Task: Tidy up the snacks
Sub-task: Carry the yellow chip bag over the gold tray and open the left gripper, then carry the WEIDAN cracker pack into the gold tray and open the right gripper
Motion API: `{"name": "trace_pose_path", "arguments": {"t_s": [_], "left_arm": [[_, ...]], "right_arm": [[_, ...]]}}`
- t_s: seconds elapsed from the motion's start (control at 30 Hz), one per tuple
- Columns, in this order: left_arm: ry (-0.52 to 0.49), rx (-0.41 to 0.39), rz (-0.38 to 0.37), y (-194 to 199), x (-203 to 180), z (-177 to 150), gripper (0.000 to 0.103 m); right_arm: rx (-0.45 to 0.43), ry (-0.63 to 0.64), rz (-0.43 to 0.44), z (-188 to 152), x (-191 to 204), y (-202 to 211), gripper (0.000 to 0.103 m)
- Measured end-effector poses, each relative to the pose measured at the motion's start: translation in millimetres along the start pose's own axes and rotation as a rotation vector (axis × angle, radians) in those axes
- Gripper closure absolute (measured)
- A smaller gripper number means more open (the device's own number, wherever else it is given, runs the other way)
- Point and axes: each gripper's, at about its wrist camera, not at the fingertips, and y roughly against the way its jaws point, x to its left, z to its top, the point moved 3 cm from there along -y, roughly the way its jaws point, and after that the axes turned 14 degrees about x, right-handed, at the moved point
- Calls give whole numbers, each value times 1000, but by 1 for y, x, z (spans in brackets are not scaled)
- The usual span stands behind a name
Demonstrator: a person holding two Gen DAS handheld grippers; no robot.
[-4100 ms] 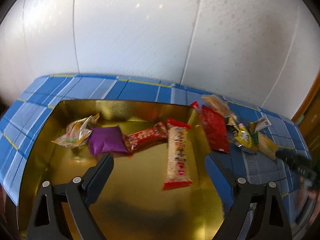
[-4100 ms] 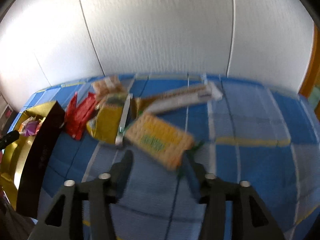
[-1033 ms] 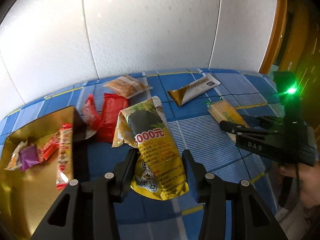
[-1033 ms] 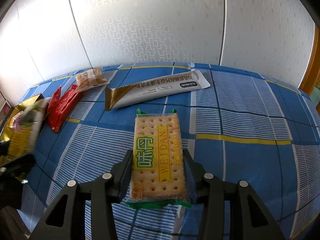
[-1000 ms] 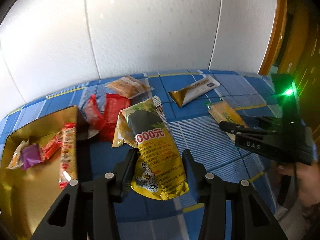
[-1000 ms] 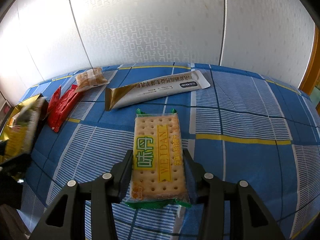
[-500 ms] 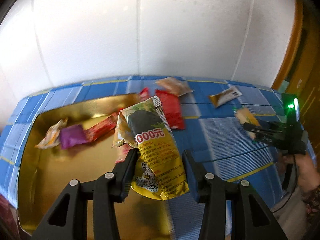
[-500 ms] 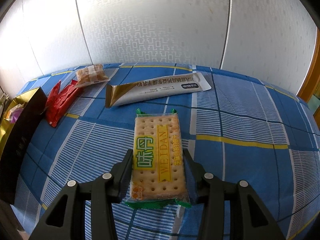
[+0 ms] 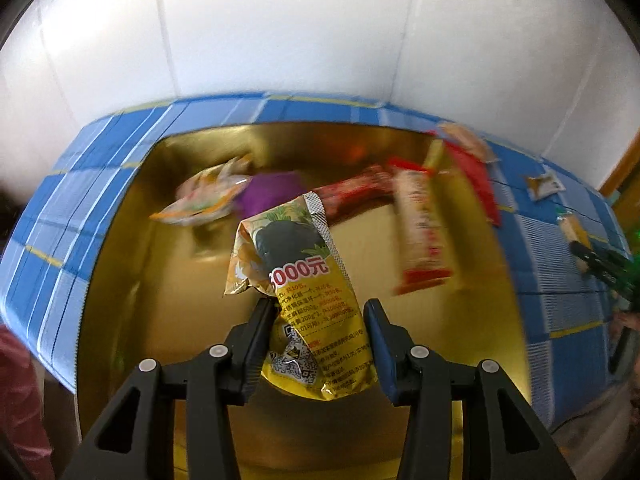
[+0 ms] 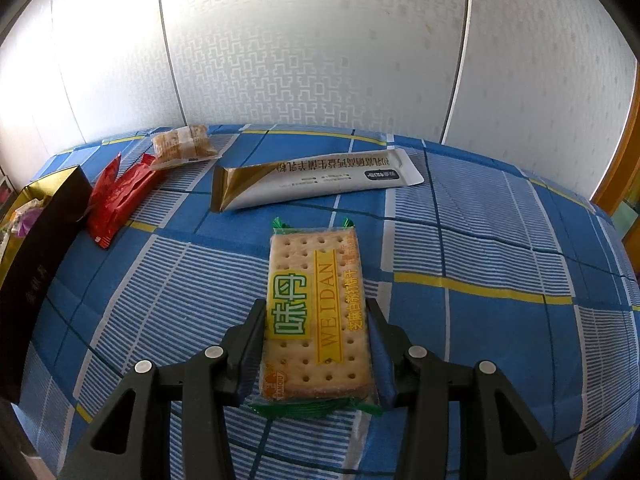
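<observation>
Yellow snack bag [image 9: 308,304] was held clamped in left gripper [image 9: 318,312] above gold tray [image 9: 120,280], cracker pack [image 10: 316,312] pinched in right gripper [image 10: 316,316]

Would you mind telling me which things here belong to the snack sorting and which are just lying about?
Part of the job:
- yellow snack bag in the left gripper
- cracker pack in the right gripper
- gold tray
- red packets
- long white sachet

Lying about:
- checked blue cloth
- white wall panels
</observation>
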Motion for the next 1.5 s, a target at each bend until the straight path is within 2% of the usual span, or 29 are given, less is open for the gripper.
{"name": "trace_pose_path", "arguments": {"t_s": [0.13,0.3,0.53,0.63,0.77,0.87,0.93,1.07,1.2,1.23,1.33,1.37,1.43,1.5], "left_arm": [[64,36,18,-10,30,2,56],[95,55,66,-20,54,6,57],[127,-14,125,-17,65,9,53],[144,-55,193,-9,69,8,49],[134,-71,267,-6,71,4,48],[143,-80,334,-4,73,4,48],[164,-88,352,-2,78,2,49],[199,-140,260,7,81,3,47],[230,-223,96,23,75,3,28],[237,-228,82,23,73,5,23],[255,-214,3,20,64,5,14],[257,-195,-15,17,60,3,14],[246,-145,-20,6,52,2,14],[223,-130,-12,3,44,0,14]], "right_arm": [[-2,0,-1,0,0,0,55],[-6,4,-2,0,0,-1,55],[-7,5,-2,0,0,-1,55],[-7,6,-4,0,1,-1,55],[-6,4,-1,0,1,-1,55],[-8,-4,35,0,3,1,56],[-11,-9,54,-2,6,3,56],[-33,-19,97,-6,13,12,56],[-42,-32,157,-11,30,25,56],[-38,-32,176,-11,35,27,56],[-29,-13,224,-12,57,38,56],[-29,-4,229,-11,63,40,56],[-29,30,229,-8,83,48,56],[-28,68,238,-4,105,57,56]]}}
